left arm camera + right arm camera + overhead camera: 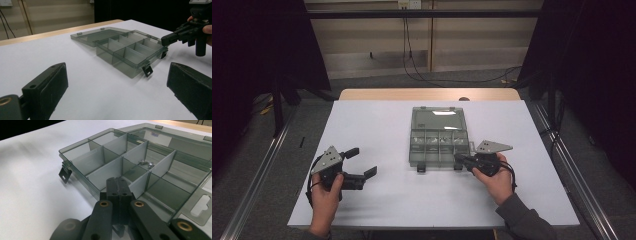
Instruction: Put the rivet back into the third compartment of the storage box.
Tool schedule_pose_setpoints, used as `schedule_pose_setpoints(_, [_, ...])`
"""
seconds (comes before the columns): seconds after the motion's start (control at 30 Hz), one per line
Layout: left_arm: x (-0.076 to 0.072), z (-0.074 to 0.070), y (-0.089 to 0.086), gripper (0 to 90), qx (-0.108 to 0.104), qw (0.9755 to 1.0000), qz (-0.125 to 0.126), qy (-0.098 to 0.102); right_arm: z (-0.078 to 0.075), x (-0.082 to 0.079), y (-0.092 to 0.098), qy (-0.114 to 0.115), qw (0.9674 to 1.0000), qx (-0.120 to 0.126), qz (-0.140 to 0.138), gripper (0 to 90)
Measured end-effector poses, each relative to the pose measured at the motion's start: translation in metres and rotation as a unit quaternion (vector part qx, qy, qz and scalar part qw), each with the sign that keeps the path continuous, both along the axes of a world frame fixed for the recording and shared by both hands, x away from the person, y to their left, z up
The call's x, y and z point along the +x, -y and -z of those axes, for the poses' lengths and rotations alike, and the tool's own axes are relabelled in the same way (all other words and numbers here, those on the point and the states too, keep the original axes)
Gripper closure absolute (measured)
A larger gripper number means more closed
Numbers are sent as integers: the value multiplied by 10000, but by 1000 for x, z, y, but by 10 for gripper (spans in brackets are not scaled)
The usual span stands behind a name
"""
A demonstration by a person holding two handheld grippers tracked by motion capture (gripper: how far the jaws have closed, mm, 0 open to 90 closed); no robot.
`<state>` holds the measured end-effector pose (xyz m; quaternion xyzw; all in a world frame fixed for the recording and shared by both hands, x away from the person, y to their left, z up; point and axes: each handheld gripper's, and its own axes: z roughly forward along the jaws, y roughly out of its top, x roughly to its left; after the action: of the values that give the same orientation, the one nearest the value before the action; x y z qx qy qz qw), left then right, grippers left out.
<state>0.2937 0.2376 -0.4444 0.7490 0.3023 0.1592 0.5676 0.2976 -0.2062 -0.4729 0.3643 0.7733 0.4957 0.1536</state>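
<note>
the right gripper (460,159), jaws pressed together on nothing, pokes at the open compartment box's (435,142) near right corner; the left gripper (361,162) rests wide open, empty, well left.

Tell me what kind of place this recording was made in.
Probably a lab or recording booth, not a home: a white table stands between dark curtains, metal floor rails run along both sides, and cables trail across the carpet. A compartment box lies open on the table.

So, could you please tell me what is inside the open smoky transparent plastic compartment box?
One small silvery metal part lies in a middle compartment of the box; the right gripper, jaws shut, hides part of the nearest one.
</note>
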Motion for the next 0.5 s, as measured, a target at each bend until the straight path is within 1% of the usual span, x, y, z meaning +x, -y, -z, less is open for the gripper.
schedule_pose_setpoints(0.07, [2,0,4,33,12,10000,5,-26,0,0,0,13,10000,1,-7,900])
schedule_pose_setpoints(0.13, [5,0,8,33,-22,10000,43,-55,0,0,-1,50,10000,-42,-32,900])
schedule_pose_setpoints(0.17, [7,0,10,33,-85,9999,65,-75,0,-1,-1,68,10000,-59,-33,900])
schedule_pose_setpoints(0.23, [11,-1,16,33,-111,9999,67,-65,0,0,-1,79,9999,-56,-56,900])
schedule_pose_setpoints(0.27, [13,-1,19,33,-167,9998,116,-66,0,0,-1,90,9999,-52,-54,900])
schedule_pose_setpoints(0.3, [15,-2,22,33,-119,9999,95,-46,0,0,-1,94,9999,-64,-52,900])
schedule_pose_setpoints(0.33, [17,-2,26,33,-145,9998,126,-66,0,-1,-1,112,9999,-97,-53,900])
schedule_pose_setpoints(0.37, [19,-2,28,33,-100,9998,159,-61,0,-1,-1,124,9999,-108,-51,900])
schedule_pose_setpoints(0.43, [23,-2,35,30,-117,9997,188,-60,0,-1,-1,123,9999,-99,-47,900])
schedule_pose_setpoints(0.47, [25,-2,37,30,-80,9997,205,-41,0,-1,-1,123,9999,-92,-56,900])
schedule_pose_setpoints(0.5, [28,-2,41,30,-109,9997,207,-58,1,-1,-1,129,9999,-83,-53,900])
